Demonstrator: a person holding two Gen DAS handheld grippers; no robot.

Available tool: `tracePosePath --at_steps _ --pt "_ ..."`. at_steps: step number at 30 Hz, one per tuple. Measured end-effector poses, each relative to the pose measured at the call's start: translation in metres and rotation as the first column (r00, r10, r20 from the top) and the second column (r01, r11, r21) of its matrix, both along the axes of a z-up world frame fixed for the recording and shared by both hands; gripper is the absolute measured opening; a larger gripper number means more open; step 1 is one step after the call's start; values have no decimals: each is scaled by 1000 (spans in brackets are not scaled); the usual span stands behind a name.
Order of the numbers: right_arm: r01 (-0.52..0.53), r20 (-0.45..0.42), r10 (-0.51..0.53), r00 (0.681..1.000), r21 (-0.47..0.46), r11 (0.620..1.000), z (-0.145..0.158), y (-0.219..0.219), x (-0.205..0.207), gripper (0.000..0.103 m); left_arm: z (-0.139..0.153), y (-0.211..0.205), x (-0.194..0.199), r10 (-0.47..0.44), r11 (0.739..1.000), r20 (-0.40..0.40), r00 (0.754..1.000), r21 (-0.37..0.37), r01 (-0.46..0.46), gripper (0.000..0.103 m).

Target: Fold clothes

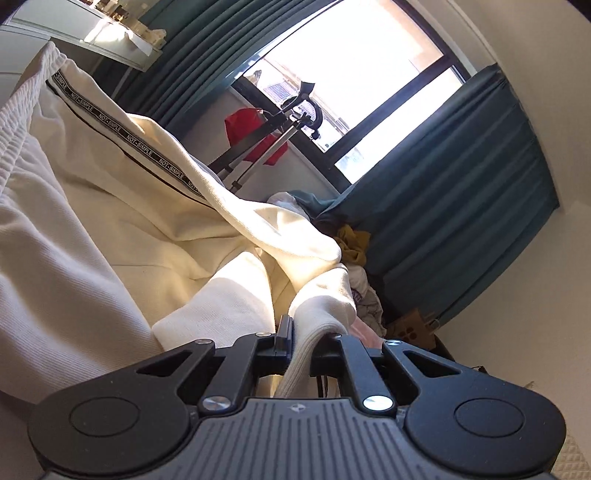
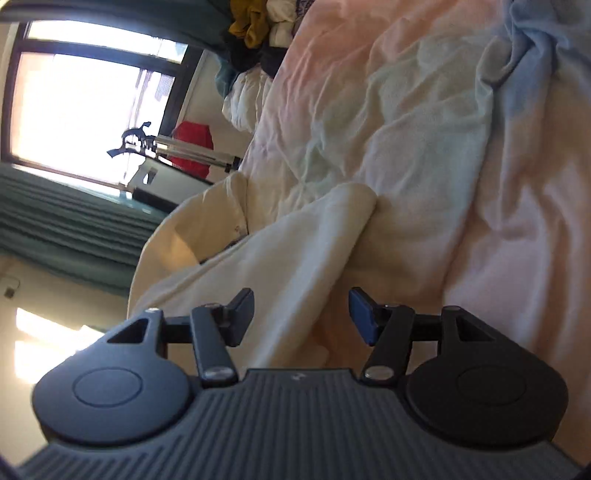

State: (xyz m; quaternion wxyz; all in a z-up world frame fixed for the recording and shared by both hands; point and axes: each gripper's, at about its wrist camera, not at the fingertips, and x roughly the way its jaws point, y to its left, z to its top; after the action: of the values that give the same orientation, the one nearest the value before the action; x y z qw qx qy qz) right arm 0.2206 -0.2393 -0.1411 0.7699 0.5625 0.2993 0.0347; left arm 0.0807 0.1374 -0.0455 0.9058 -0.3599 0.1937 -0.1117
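Two hand-held grippers work one cream garment, trousers [image 1: 122,206] with a lettered side stripe [image 1: 122,129], above a bed [image 2: 498,229]. The left hand-held gripper [image 1: 306,341] is clenched on a ribbed cuff [image 1: 325,306], the cloth rising from it toward 10 o'clock. The right hand-held gripper [image 2: 301,314] is released, its jaws apart with a fold of the same cloth [image 2: 295,258] lying between them but not pinched. To do the step well, the right one should probably close on the edge at 12 o'clock before any lift, matching the left grip so both corners travel level. A clothes pile [image 2: 266,29] lies at 11 o'clock, well apart.
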Motion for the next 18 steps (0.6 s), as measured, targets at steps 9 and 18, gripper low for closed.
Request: tracePosePath --at_steps 9,18 --pt "182 26 -180 983 -75 981 -7 3 28 25 -18 5 13 -42 996 -21 999 -81 40 6" --pt "173 165 -135 977 -245 954 73 -49 -1 6 -7 -30 17 -214 975 16 977 60 213 17"
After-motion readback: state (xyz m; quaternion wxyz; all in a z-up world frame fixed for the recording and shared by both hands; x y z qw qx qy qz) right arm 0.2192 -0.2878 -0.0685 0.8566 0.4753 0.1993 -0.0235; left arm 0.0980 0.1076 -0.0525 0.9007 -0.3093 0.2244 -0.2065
